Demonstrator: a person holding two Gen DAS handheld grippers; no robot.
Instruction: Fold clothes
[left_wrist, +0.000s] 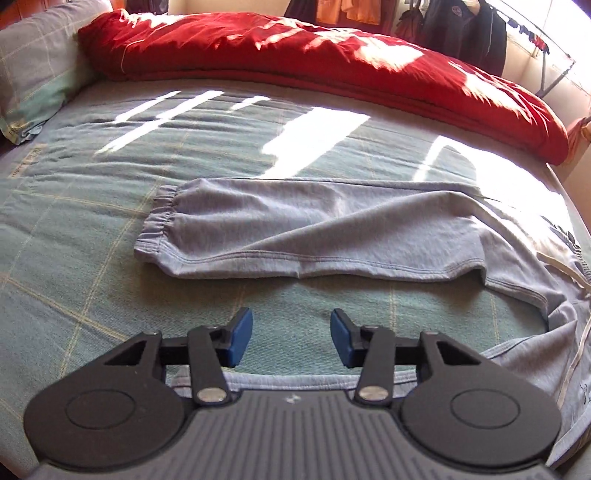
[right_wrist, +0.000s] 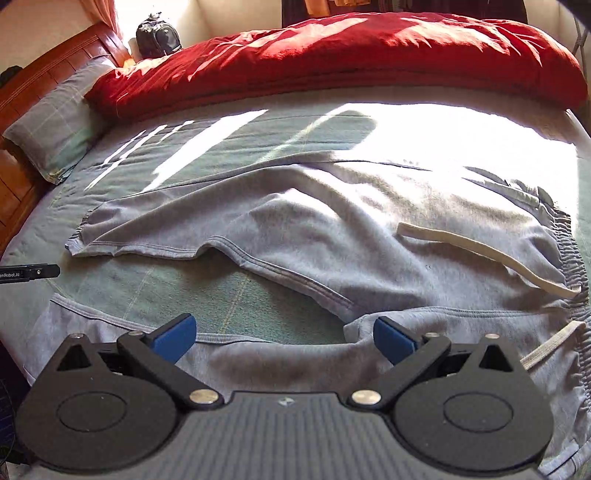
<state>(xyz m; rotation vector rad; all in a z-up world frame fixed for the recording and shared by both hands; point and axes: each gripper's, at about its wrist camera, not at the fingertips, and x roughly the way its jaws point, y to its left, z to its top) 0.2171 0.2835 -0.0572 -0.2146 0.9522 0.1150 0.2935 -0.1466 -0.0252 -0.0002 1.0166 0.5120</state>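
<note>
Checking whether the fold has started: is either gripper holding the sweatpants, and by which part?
Nothing is held. The left gripper and right gripper are both open above the grey sweatpants.

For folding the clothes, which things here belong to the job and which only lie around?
Job: grey sweatpants with white drawstring; left gripper, open; right gripper, open.

Lying about: red duvet, pillow, black bag, hanging clothes, checked sheet.
</note>
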